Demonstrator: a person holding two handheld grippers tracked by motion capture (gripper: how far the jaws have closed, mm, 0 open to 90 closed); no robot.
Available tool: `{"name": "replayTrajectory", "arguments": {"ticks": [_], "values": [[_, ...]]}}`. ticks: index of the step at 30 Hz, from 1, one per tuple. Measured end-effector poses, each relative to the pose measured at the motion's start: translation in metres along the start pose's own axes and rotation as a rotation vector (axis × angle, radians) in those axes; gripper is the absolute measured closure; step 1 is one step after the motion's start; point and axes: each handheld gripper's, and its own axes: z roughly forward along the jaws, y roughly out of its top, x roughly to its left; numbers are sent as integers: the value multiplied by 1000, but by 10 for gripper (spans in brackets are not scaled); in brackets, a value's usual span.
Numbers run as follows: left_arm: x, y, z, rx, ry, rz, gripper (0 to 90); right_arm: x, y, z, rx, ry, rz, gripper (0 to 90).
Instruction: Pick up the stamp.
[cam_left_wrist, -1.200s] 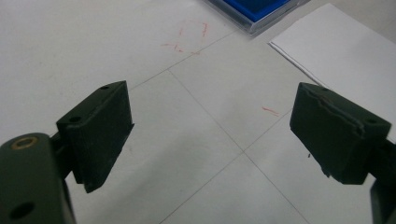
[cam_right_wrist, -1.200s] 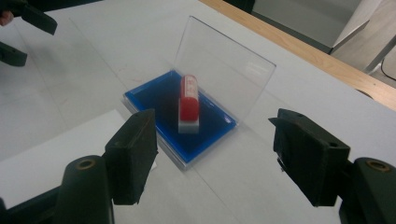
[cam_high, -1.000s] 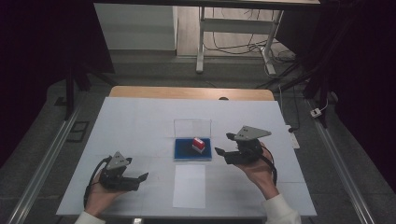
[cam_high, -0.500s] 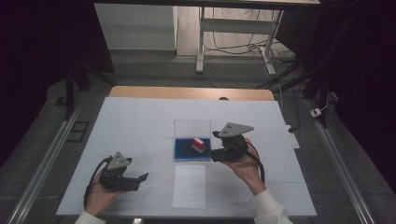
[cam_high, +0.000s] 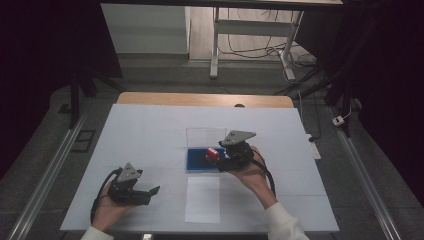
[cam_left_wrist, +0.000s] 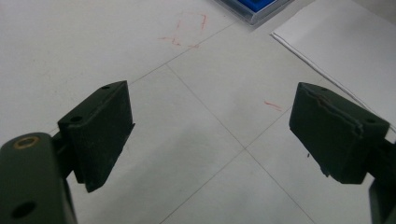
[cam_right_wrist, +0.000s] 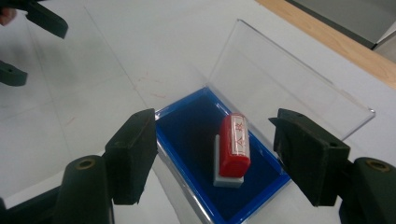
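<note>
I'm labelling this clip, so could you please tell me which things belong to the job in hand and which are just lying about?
Likely in the job:
right hand-held gripper, open
red stamp
blue tray
clear lid

Lying about:
left hand-held gripper, open
white paper sheet

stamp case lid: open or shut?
Open. The clear lid stands raised behind the blue tray, leaving the red stamp exposed between the right gripper's spread jaws.

**Open bench at left, lid blocks the far side**

My right tongs (cam_right_wrist: 212, 156) stand spread either side of the red stamp (cam_right_wrist: 233, 145), nothing between. The raised clear lid (cam_right_wrist: 285, 88) walls off the upper right of that view. Under my left tongs (cam_left_wrist: 210, 135), spread wide, I see bare bench (cam_left_wrist: 196, 121); a paper sheet (cam_left_wrist: 345, 42) lies upper right.
</note>
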Motion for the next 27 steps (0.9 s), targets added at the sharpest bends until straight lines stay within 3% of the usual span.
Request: {"name": "replayTrajectory", "arguments": {"ticks": [8,15,27], "values": [[1,0,0,4,0,1,139,-9,-5,14,35,-4,29,301],[0,-1,1,9,5,0,139,-13,-8,28,59,-13,25,319],[1,-1,2,15,6,-3,140,-18,-13,41,75,-20,36,459]]}}
